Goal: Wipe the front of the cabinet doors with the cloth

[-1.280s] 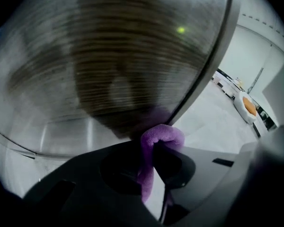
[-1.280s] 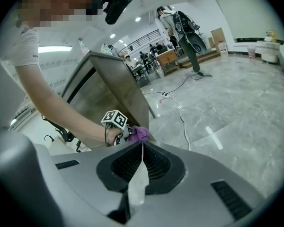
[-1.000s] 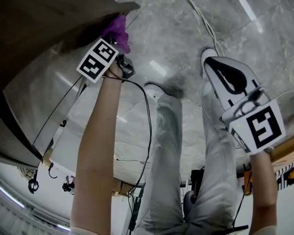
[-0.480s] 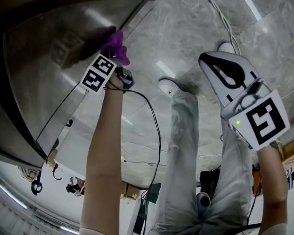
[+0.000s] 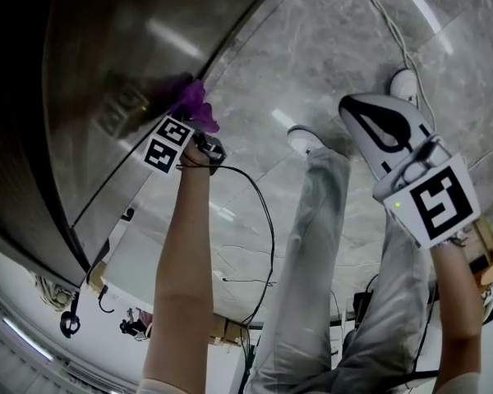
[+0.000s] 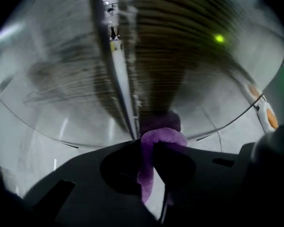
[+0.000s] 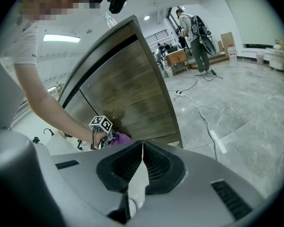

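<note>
Wiping step under way. The left gripper (image 6: 149, 151) is clamping a fold of the purple cloth (image 6: 160, 135) between its closed jaws. It is holding the cloth against the cabinet door (image 5: 131, 72), low down near the door's right edge, and the cloth seems to be touching its own reflection in the glossy front. The right gripper (image 7: 141, 149) is hanging idle at the right, well apart from the door, jaws together on nothing, over the marble floor (image 5: 329, 48). Next move, as I judge it: sweeping the cloth across the panel under steady pressure without loosening the grip.
</note>
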`<state>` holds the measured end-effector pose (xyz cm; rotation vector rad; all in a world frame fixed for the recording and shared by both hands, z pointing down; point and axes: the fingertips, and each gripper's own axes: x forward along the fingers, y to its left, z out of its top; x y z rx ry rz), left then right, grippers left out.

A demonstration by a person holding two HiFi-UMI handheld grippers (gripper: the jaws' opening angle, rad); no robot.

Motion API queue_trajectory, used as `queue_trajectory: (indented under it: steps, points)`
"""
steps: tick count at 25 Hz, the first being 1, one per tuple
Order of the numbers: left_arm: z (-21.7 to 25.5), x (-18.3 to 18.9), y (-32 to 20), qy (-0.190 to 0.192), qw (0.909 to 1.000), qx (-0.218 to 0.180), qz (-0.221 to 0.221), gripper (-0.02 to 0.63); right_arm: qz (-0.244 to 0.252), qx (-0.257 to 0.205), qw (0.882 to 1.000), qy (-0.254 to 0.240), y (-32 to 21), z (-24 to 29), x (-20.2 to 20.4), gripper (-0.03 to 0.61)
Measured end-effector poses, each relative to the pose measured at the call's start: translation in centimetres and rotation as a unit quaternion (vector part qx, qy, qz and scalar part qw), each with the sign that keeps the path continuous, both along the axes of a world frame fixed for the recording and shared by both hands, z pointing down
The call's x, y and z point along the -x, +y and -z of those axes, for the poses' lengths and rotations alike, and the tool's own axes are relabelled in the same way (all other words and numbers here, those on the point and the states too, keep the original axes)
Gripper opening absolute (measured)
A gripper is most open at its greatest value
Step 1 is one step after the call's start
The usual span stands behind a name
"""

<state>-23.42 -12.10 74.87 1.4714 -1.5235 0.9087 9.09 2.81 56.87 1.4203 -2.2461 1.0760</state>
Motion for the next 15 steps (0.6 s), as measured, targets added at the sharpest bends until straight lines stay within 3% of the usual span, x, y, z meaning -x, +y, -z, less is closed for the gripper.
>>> queue_trajectory:
  steps: [7, 11, 15]
  points:
    - [2.1, 2.3, 0.9, 0.002, 0.9999, -0.009, 0.008, 0.06, -0.032, -0.017, 0.999, -0.006, -0.4, 4.3, 2.3, 0.029]
    - [5.3, 0.5, 1.7, 0.018, 0.9977, -0.045, -0.047, 0.06, -0.002, -0.018, 1.0, -0.014, 0.5, 6.1, 4.3, 0.029]
    - [11.1, -3.2, 3.9, 0.06, 0.9879, -0.098, -0.104, 0.06, 0.051, -0.023, 0.998, -0.012, 1.7, 8.3, 7.1, 0.029]
